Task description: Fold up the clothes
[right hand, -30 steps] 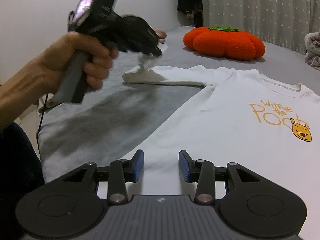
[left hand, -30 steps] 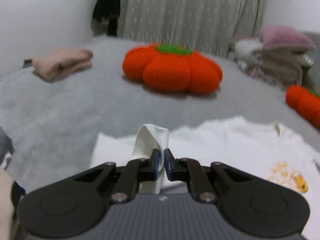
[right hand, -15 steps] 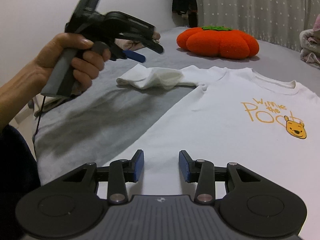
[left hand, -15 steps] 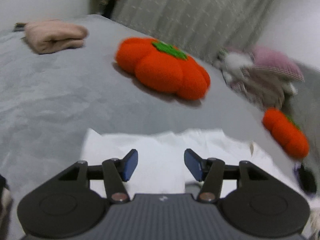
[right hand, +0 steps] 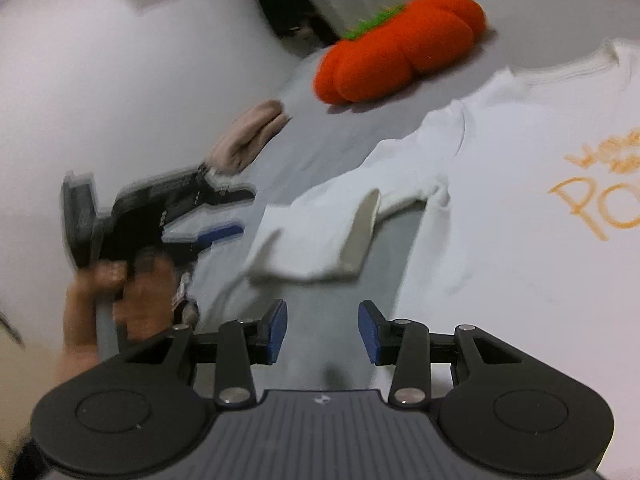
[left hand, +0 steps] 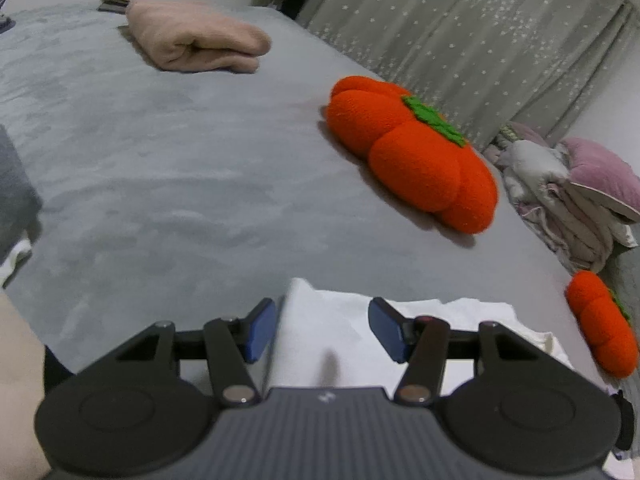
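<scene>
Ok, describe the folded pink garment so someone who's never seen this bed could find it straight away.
Start at the grey bed and find the big orange pumpkin cushion near the curtain. Away from the curtain, toward the bed's far corner by the wall, lies the pink garment. It is the only pale pink, neatly folded bundle lying alone, unlike the spread white T-shirt.

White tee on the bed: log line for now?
white tee: flat, sleeve released | left tongs: just opened, empty | right tongs: open, empty
</scene>
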`<state>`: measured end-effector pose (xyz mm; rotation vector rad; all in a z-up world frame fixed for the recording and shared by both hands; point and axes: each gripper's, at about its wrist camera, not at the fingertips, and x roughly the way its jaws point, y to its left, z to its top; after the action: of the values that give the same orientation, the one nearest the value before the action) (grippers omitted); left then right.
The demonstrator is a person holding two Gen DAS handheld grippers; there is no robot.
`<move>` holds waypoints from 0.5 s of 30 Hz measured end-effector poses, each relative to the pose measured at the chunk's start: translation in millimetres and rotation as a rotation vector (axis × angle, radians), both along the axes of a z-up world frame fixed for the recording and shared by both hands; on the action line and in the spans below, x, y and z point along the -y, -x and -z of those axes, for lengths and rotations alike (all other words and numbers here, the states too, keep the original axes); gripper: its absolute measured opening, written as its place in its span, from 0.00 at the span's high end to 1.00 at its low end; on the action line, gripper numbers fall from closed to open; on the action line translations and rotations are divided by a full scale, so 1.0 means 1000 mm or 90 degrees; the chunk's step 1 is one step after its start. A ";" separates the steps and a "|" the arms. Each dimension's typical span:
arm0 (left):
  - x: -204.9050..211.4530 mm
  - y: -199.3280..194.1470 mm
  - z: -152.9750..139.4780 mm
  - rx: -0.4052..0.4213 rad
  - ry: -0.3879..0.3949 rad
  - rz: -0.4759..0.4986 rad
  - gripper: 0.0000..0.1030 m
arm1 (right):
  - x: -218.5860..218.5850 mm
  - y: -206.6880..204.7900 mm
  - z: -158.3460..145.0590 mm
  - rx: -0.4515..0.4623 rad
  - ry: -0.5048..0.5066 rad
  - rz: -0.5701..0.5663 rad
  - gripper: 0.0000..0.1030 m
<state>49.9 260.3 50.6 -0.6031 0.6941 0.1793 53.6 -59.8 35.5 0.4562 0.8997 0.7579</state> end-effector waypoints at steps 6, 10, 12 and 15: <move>0.009 -0.003 0.007 -0.026 -0.023 0.009 0.48 | -0.019 -0.037 0.013 -0.071 -0.013 0.063 0.61; 0.020 -0.010 0.010 -0.057 -0.067 0.018 0.48 | -0.026 -0.042 0.021 -0.073 0.005 0.085 0.61; 0.022 -0.012 0.013 -0.072 -0.080 0.016 0.48 | -0.028 -0.045 0.025 -0.073 0.004 0.091 0.61; 0.023 -0.016 0.016 -0.091 -0.088 0.012 0.48 | -0.031 -0.049 0.028 -0.072 -0.007 0.097 0.61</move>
<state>66.1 237.5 34.4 -0.4545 0.8184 0.2526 103.0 -28.5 7.6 0.5756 0.9540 0.6025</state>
